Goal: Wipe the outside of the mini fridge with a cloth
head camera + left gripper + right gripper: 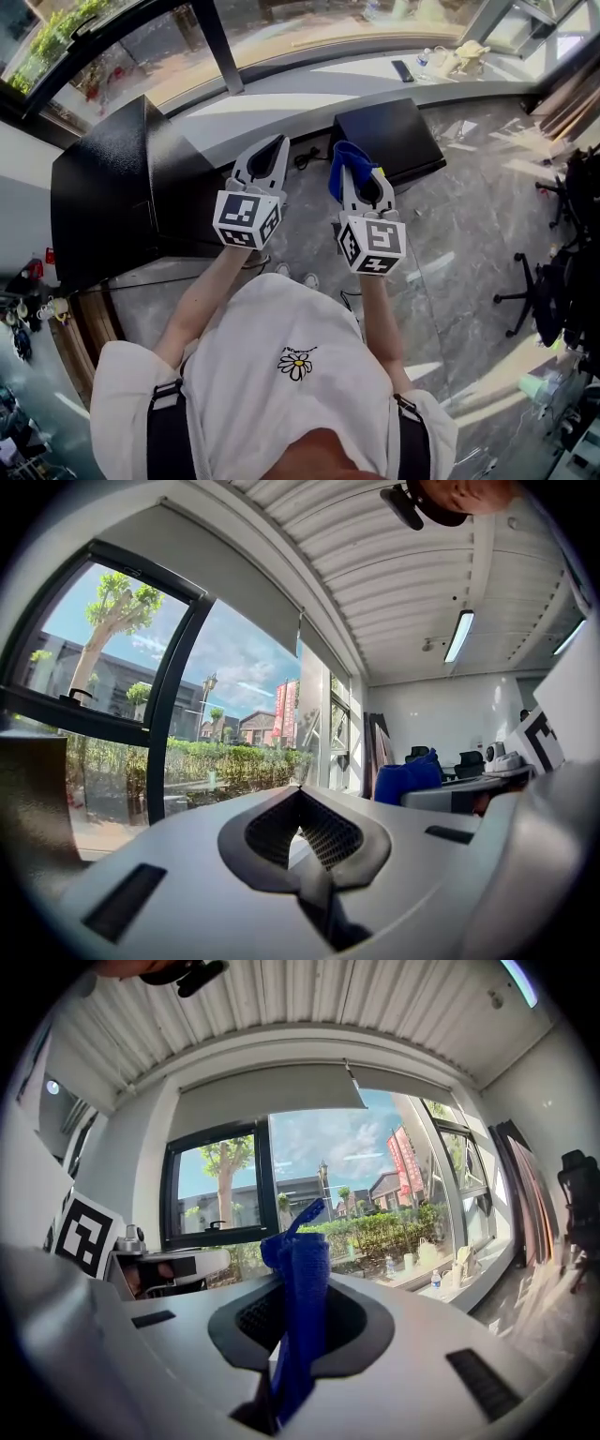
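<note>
In the head view the black mini fridge (103, 187) stands at the left against the window ledge. Held in front of the person, my left gripper (276, 150) hangs just right of the fridge's side, jaws shut with nothing between them (304, 841). My right gripper (354, 173) is level with it and shut on a blue cloth (343, 164). The cloth (300, 1279) rises in a folded strip from between the jaws (296, 1335). It shows again in the left gripper view (408, 778). Neither gripper touches the fridge.
A lower black box (394, 141) sits right of the grippers, below the curved window ledge (281, 89). A bottle (423, 62), a phone (402, 70) and a bag (464, 54) lie on the ledge. An office chair (534, 281) stands at the right on the marble floor (469, 225).
</note>
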{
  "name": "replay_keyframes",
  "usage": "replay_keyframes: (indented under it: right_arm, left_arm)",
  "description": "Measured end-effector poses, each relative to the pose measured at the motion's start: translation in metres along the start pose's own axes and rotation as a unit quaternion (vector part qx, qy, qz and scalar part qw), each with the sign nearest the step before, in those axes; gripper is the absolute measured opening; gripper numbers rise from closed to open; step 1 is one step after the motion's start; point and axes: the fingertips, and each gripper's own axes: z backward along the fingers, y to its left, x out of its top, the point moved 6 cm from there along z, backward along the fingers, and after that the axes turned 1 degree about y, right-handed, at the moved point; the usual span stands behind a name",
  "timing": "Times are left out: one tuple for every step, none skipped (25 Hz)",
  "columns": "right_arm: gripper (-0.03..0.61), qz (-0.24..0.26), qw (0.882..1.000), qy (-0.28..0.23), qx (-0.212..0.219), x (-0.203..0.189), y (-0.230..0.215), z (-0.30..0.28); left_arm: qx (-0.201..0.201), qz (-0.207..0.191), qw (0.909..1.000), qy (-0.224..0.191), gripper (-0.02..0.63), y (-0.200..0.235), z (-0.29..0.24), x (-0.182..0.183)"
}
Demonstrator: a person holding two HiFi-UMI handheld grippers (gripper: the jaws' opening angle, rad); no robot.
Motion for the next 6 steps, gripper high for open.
replay_keyframes:
  right_arm:
    - [0.061, -0.003, 1.0, 0.002, 0.001, -0.001, 0.0012, 0.0002]
    - [0.061, -0.007, 1.0, 0.003, 0.002, -0.0017, 0.0022, -0.0002]
    - [0.061, -0.01, 1.0, 0.003, 0.002, -0.0019, 0.0031, -0.0013]
    - [0.061, -0.012, 1.0, 0.001, 0.003, -0.0015, 0.0037, -0.0028]
    - [0.061, -0.013, 1.0, -0.001, 0.004, -0.0006, 0.0041, -0.0045]
    - [0.061, -0.014, 1.0, -0.004, 0.005, 0.0004, 0.0045, -0.0062]
  left_arm:
    - [-0.001, -0.001, 1.0, 0.0, 0.005, -0.0007, 0.0014, 0.0011]
    - [-0.003, -0.002, 1.0, -0.001, 0.005, -0.0009, 0.0022, 0.0021]
    - [-0.005, -0.004, 1.0, -0.002, 0.005, -0.0008, 0.0024, 0.0029]
    - [-0.007, -0.006, 1.0, -0.003, 0.005, -0.0006, 0.0021, 0.0035]
    - [-0.009, -0.008, 0.9999, -0.004, 0.005, -0.0004, 0.0015, 0.004]
    - [-0.012, -0.01, 0.9999, -0.005, 0.005, -0.0004, 0.0009, 0.0045]
